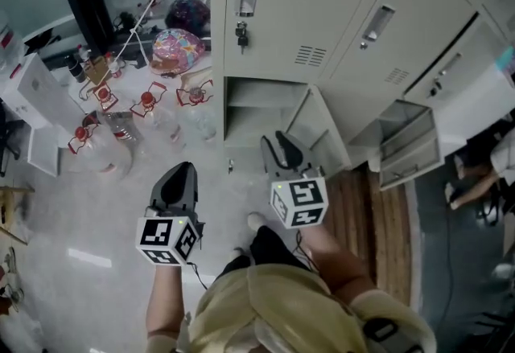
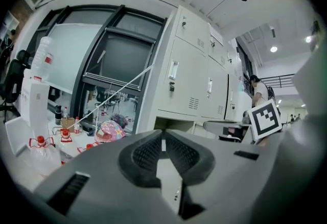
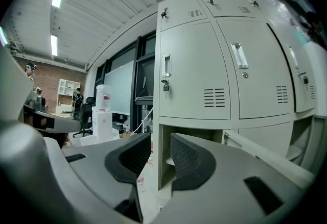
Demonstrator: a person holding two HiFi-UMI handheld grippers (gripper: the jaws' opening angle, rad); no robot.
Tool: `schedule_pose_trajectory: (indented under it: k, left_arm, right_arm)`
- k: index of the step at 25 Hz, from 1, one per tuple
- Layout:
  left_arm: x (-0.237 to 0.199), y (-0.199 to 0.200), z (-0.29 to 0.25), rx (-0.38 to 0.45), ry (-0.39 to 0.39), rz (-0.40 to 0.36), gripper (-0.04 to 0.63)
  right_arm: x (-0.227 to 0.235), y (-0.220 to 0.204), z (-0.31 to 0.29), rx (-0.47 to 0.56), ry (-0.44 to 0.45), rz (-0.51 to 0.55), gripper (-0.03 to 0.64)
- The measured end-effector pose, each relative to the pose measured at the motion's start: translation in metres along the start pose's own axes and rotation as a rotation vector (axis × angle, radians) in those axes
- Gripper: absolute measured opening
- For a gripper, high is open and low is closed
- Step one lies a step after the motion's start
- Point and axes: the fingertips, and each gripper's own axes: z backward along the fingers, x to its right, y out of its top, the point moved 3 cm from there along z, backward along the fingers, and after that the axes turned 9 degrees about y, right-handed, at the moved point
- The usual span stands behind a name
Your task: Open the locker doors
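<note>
The left gripper (image 2: 162, 136) has its two dark jaws pulled close. Only a thin slit shows between the tips, and nothing is in it. The right gripper (image 3: 156, 154) has its jaws wide apart, and it holds nothing too. Through its gap you can see the edge of an open bottom box in the tall pale grey metal lockers (image 3: 194, 80).

In the head view, the left gripper (image 1: 180, 174) is in the lower middle of the frame, over the shiny white floor (image 1: 72, 223). The right gripper (image 1: 282, 149) is to its right, close to the open bottom box (image 1: 257, 106) but not touching it. That box's grey door (image 1: 322, 130) hangs swung out to the right. Another bottom door (image 1: 410, 152) stands open further right. The upper doors are shut, and a small padlock (image 1: 241, 35) hangs on the one above the open box.

At the left of the frame, clear plastic bottles with red caps (image 1: 121, 126) lie on the floor. A shiny pink bag (image 1: 175, 50) sits behind them.
</note>
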Motion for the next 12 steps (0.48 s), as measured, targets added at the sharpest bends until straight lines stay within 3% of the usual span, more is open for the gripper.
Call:
schedule_pose_trajectory:
  k: [12]
  left_arm:
    - [-0.007, 0.09, -0.012, 0.156, 0.043, -0.064, 0.005]
  right_arm:
    - [0.001, 0.1, -0.028, 0.195, 0.067, 0.036, 0.115]
